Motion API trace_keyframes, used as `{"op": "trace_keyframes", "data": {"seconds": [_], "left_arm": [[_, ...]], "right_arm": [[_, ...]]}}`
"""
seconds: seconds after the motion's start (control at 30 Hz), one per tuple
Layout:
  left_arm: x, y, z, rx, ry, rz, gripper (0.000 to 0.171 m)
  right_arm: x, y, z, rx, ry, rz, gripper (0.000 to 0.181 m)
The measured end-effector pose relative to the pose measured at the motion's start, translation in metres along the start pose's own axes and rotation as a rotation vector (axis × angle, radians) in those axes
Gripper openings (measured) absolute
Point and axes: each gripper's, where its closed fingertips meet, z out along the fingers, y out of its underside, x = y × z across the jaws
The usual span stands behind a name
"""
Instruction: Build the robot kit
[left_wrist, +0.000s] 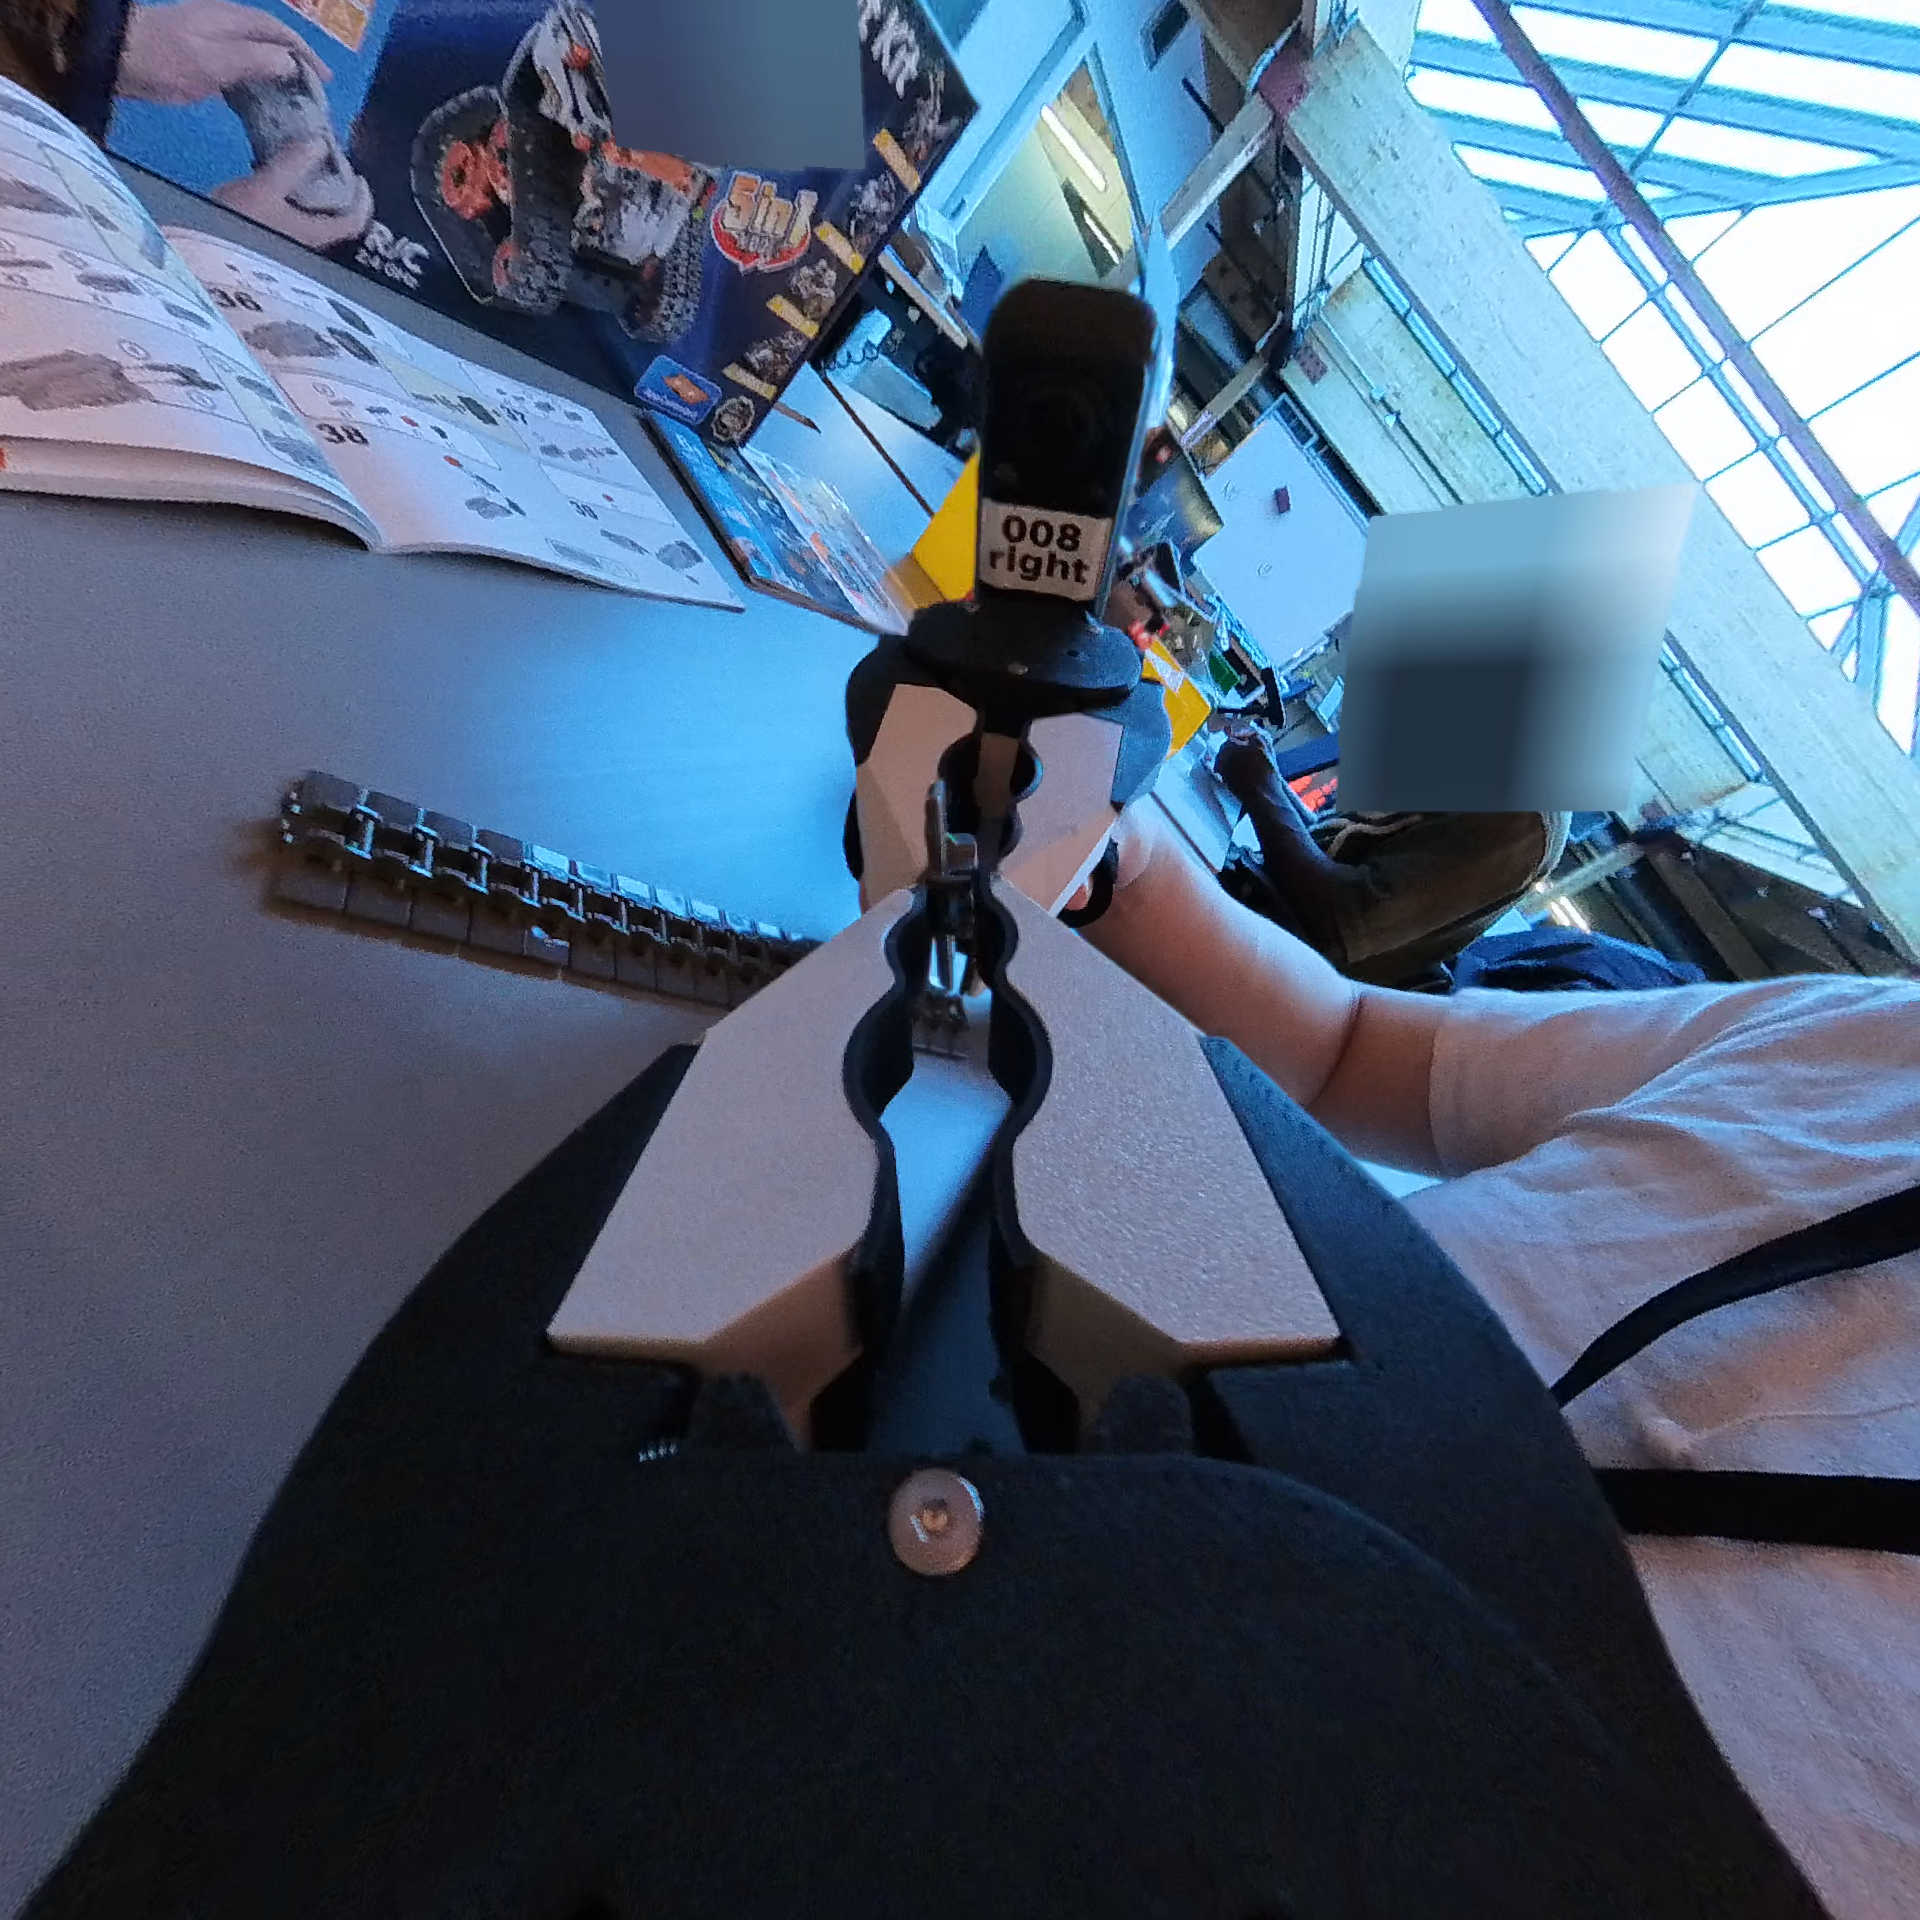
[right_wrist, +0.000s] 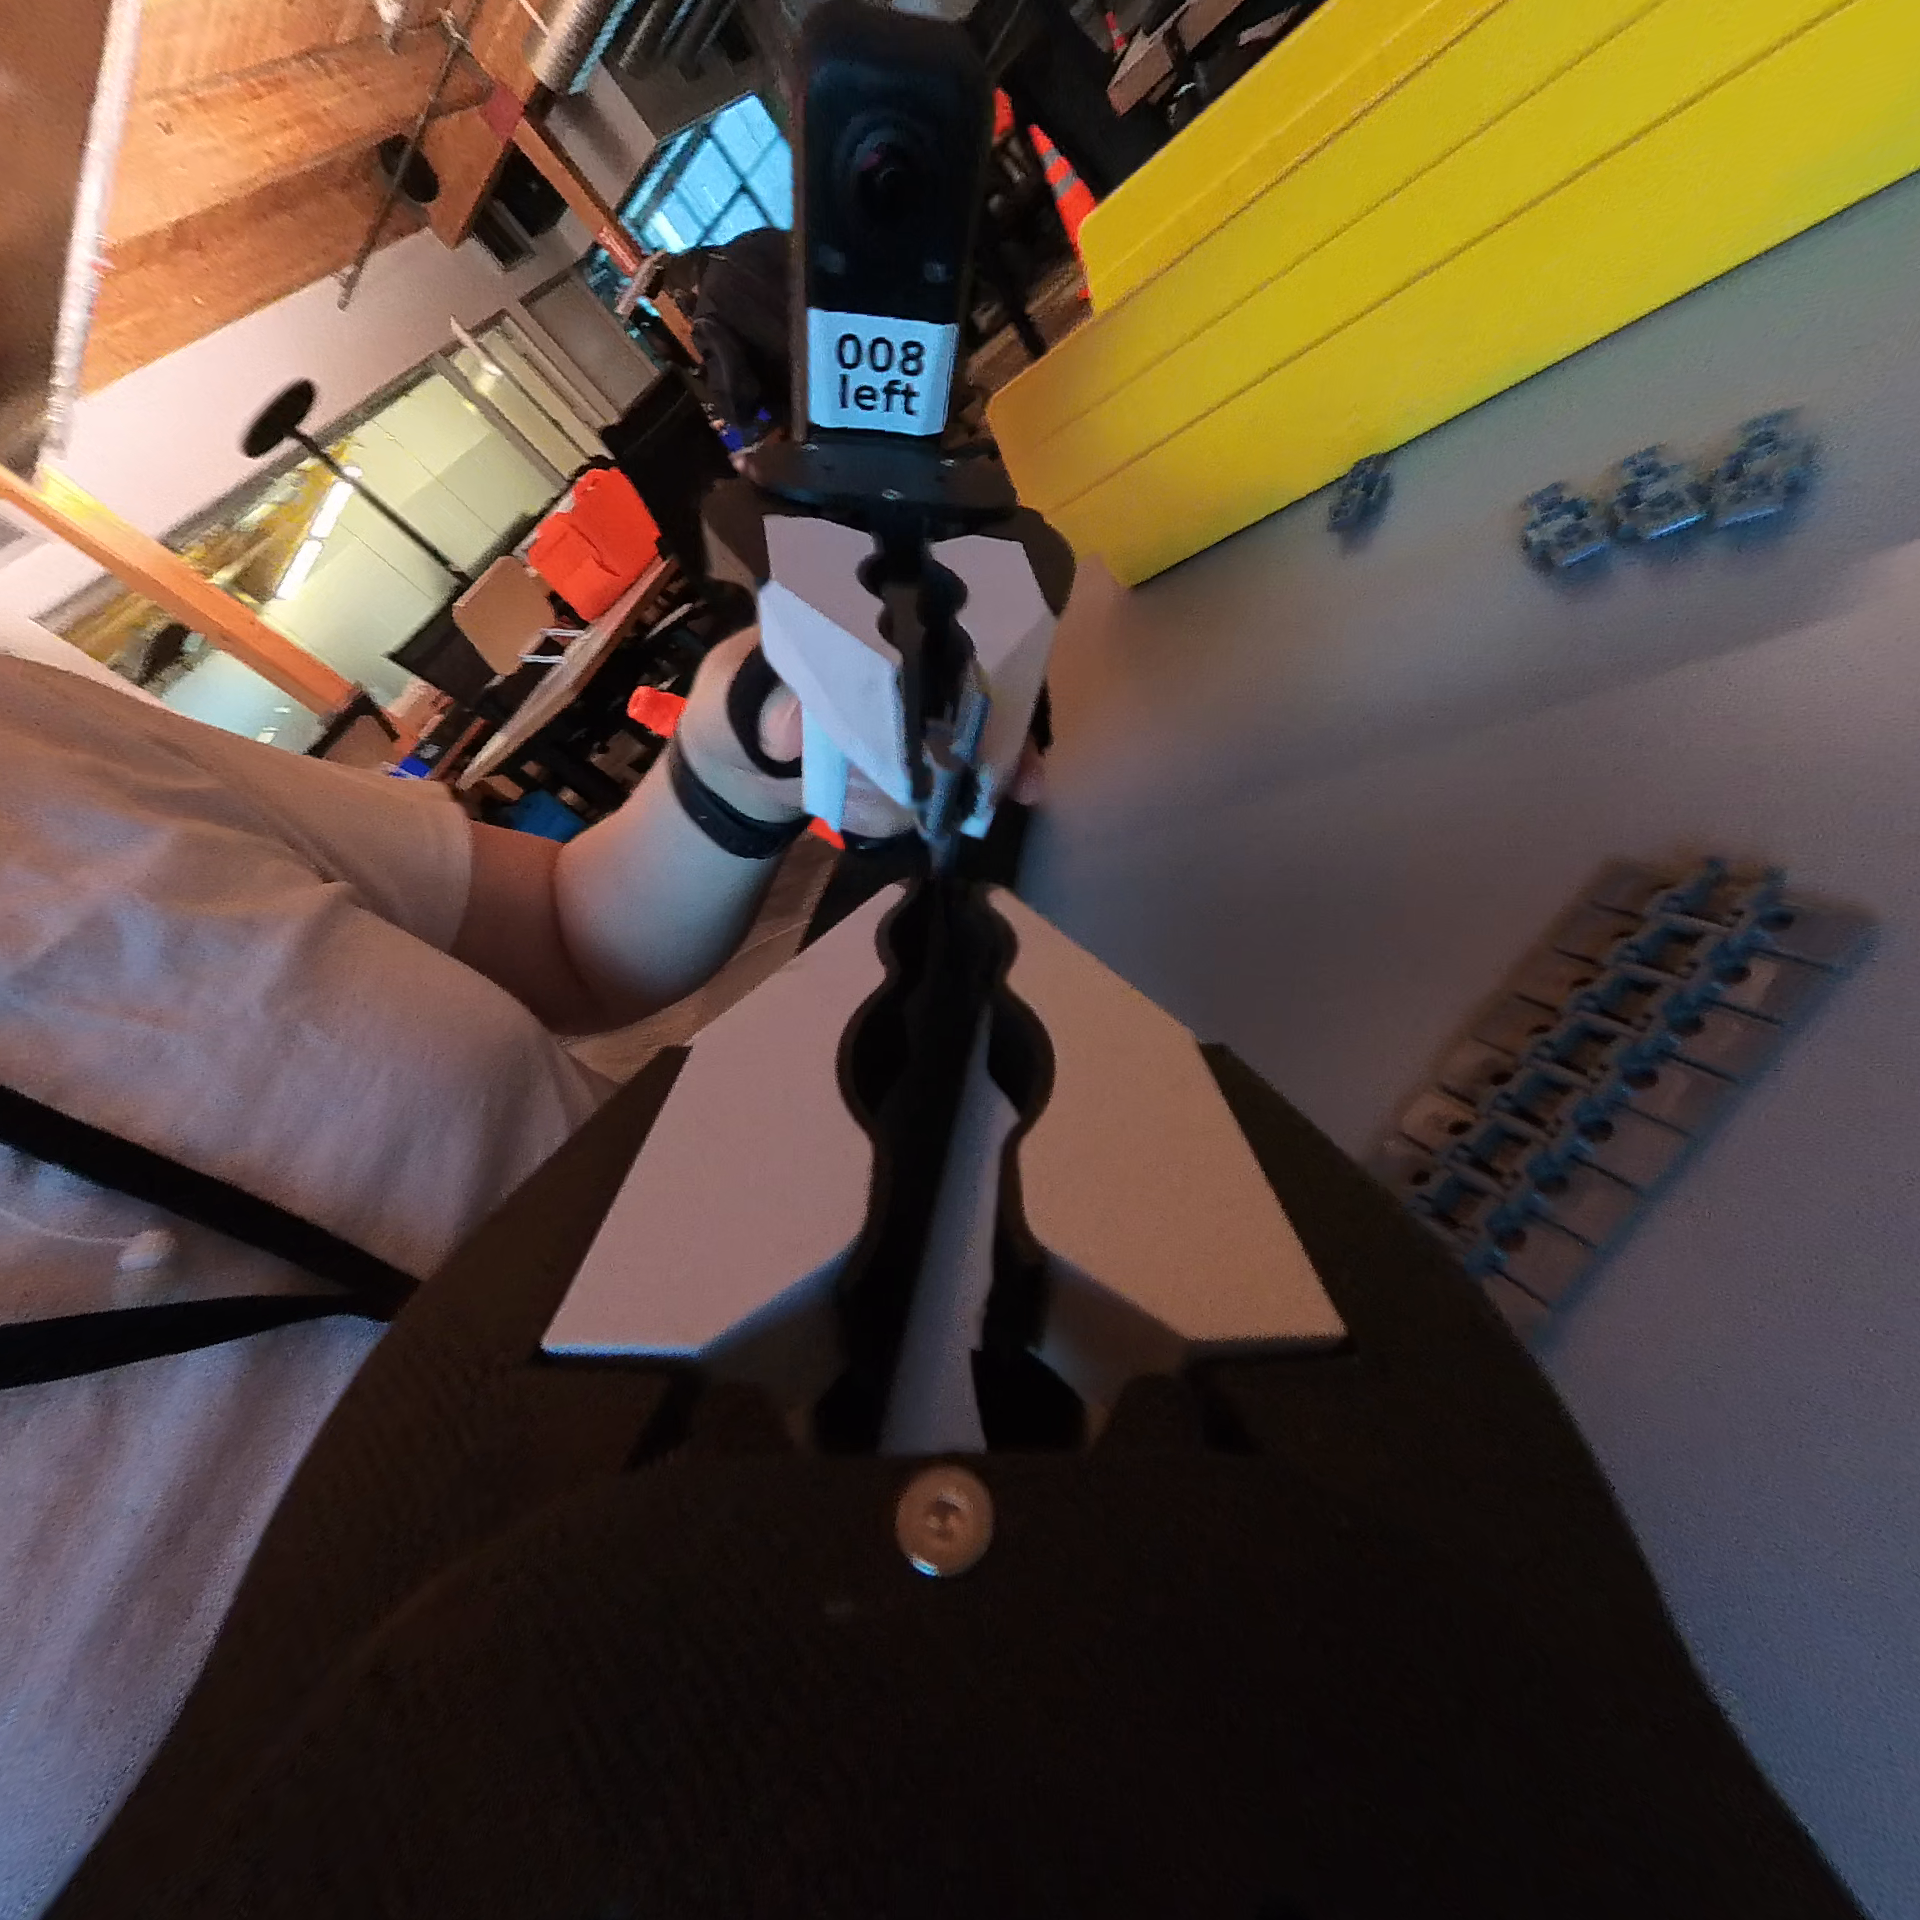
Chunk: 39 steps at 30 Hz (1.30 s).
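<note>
Our left gripper (left_wrist: 951, 914) and right gripper (left_wrist: 961, 831) pinch one small grey part (left_wrist: 951, 868) tip to tip, just beside the track strip (left_wrist: 499, 883).

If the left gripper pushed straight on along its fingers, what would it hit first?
Most likely the small grey track piece pinched at its tips, then directly the right gripper facing it tip to tip; depth is unclear.

Both wrist cams are sitting right behind their own fingers, facing each other nose to nose, rolled sideways. Each is seeing the opposite gripper close up, and both are sharing the grey table (left_wrist: 312, 1143) and the track strip (left_wrist: 499, 883).
</note>
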Motion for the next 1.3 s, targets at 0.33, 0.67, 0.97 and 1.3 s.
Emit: {"op": "trace_keyframes", "data": {"seconds": [0.33, 0.67, 0.97, 1.3], "left_arm": [[-0.021, -0.011, -0.052, 0.093, -0.209, 0.039, 0.005], [-0.032, -0.008, -0.055, 0.092, -0.254, 0.026, 0.005], [-0.054, -0.003, -0.046, -0.012, -0.281, -0.024, 0.005], [-0.070, -0.004, -0.034, -0.090, -0.210, -0.099, 0.005]], "right_arm": [[0.091, 0.002, -0.040, -0.083, 0.716, -0.136, 0.030], [0.125, 0.001, -0.018, -0.200, 0.916, -0.179, 0.034], [0.136, 0.004, -0.012, -0.243, 0.870, -0.197, 0.026], [0.097, 0.000, 0.000, -0.180, 0.722, -0.427, 0.026]]}}
